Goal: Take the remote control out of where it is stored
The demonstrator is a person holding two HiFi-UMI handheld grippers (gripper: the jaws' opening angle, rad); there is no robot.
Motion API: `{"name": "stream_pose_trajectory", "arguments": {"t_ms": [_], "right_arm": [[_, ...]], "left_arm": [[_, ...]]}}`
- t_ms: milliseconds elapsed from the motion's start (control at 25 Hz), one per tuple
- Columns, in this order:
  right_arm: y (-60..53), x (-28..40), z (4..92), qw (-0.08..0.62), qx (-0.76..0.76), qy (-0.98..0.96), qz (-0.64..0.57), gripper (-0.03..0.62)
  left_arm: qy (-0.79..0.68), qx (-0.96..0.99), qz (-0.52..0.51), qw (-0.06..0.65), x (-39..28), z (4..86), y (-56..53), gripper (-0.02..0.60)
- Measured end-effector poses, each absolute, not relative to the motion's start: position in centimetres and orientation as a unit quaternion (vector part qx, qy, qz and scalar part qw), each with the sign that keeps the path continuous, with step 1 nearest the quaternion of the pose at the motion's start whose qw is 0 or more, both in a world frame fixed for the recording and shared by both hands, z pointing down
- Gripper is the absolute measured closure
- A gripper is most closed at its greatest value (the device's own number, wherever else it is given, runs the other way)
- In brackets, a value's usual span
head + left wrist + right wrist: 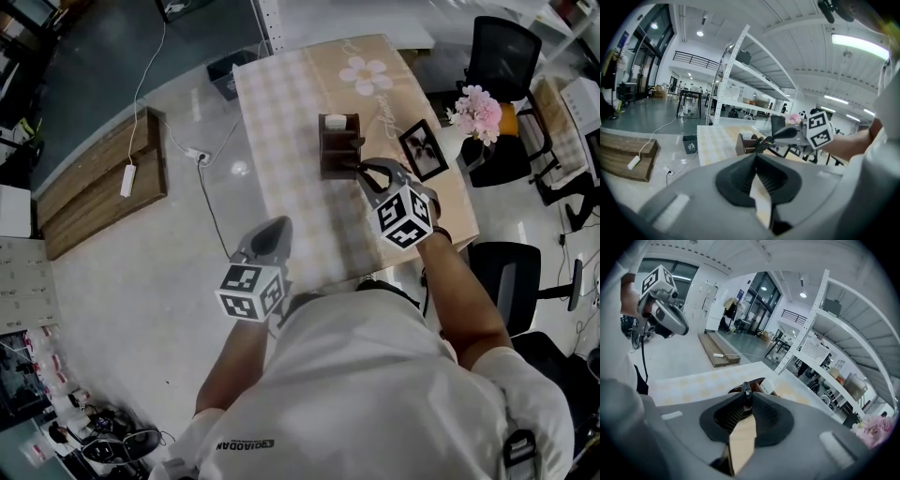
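Here, R gripper (pixel 364 172) clamps remote (pixel 762 142), logo (pixel 246 445) illegible

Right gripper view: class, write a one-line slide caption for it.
Right gripper pinches a slim black remote control at the brown wooden organiser on a checked tablecloth.

Open workshop-like lab hall, tall white metal shelving (pixel 740 65), office chairs (pixel 502 58), polished grey floor (pixel 131 281)

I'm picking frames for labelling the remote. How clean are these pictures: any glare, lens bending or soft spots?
Head view: even light, one glare patch on the floor, organizer sharp. Left gripper view: heavy fisheye, black corners, ceiling light blown out. Right gripper view: shelf upright bows, flowers soft at the edge, remote control dark and small between the jaws.
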State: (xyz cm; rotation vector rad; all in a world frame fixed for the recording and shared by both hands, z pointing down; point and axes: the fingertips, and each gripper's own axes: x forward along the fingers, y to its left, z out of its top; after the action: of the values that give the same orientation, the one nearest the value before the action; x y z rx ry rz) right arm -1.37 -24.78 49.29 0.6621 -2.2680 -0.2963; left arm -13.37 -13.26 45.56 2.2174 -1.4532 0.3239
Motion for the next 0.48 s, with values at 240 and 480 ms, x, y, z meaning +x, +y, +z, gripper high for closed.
{"name": "stream_pose_trajectory", "arguments": {"t_ms": [240, 480], "right_arm": [[-24.1, -0.2, 45.8, 0.314, 0.295, -0.900, -0.067, 0.537], [-23.4, 2.1, 45.4, 0.235, 0.322, -0.915, 0.064, 0.537]], "left_arm": [[-0.521, 0.813, 0.117, 0.233, -13.2, 45.4, -13.2, 0.578], [-0.509, 0.820, 0.118, 0.232, -12.0, 45.6, -13.7, 0.578]]}}
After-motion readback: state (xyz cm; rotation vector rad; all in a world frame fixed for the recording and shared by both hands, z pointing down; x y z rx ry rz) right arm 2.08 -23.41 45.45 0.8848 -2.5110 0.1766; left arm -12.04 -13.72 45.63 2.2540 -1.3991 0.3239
